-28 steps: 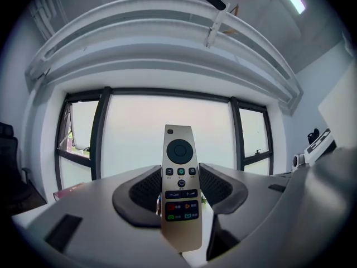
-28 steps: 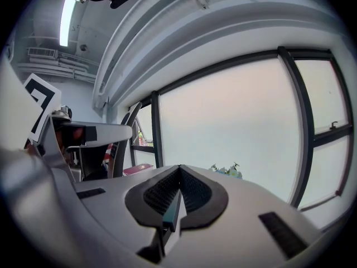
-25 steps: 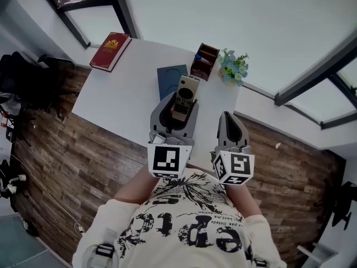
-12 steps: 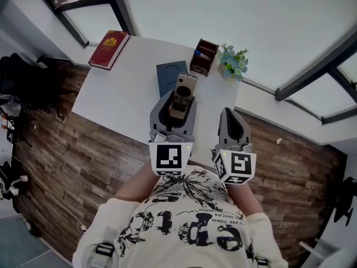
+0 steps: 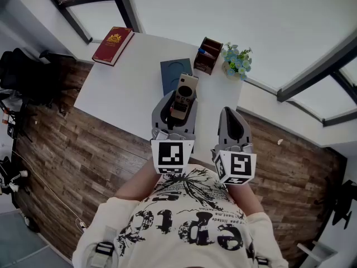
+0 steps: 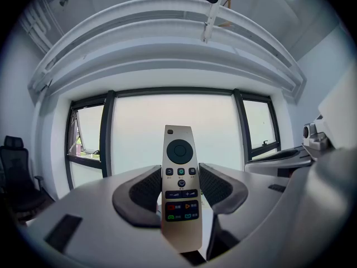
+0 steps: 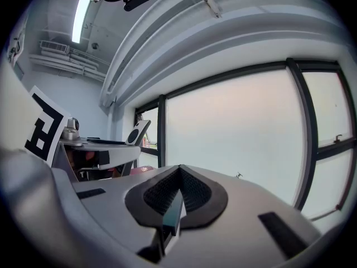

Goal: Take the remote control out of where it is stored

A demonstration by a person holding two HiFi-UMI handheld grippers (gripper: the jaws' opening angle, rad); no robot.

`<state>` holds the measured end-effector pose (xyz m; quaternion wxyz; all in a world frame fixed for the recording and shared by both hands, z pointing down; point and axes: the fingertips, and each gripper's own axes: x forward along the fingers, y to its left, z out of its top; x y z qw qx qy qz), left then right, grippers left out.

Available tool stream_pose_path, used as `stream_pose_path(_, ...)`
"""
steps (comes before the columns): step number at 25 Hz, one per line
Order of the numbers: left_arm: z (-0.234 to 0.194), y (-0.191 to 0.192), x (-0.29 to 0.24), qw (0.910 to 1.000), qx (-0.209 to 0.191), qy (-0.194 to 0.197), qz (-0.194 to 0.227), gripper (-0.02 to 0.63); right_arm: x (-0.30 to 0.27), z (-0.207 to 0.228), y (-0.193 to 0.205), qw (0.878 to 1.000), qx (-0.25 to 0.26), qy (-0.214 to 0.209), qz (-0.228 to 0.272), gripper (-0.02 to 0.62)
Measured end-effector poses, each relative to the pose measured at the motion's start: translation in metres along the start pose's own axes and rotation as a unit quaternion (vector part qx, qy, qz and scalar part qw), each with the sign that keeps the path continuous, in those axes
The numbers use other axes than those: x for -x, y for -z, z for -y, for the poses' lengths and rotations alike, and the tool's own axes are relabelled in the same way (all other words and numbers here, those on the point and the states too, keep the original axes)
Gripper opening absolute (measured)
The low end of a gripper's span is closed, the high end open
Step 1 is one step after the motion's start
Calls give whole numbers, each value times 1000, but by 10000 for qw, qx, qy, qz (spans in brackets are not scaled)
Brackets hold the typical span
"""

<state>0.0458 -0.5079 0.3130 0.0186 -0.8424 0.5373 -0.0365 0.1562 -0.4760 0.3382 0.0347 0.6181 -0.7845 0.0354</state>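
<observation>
Head view: the left hand-held gripper [image 5: 179,109] is held out level over the near edge of the white desk [image 5: 122,88]. It pinches the remote control [image 5: 184,88]. The remote's far end points toward a dark blue pad [image 5: 173,72] lying flat on the desk. The right hand-held gripper [image 5: 230,115] is just to the right, apart from the left one, its jaws pressed together with nothing between them. At the far left corner of the desk lies a red book [image 5: 113,45]. On the far right stands a brown box [image 5: 208,55], with a small potted plant [image 5: 236,62] beside it. Wood floor [image 5: 72,149] lies below.

Left gripper view: the remote control [image 6: 181,197] stands upright between the two dark pads [image 6: 145,190], button side toward the camera. Its top rises past the jaw tips and its lower end sits down between the jaws. The pads close on its two long edges. A wide window [image 6: 173,113] fills the background.

Right gripper view: the jaws meet at the tips [image 7: 179,190], with no gap visible. At the left, the left hand-held gripper and the end of the remote control [image 7: 137,133] show against the window [image 7: 240,133].
</observation>
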Motion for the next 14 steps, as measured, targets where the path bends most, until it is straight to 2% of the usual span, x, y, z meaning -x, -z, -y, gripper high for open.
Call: stream_pose_path(14, -9, 12, 6, 9996, 141, -145, -184, 219, -1, -11, 3, 9999, 9, -153, -28, 2)
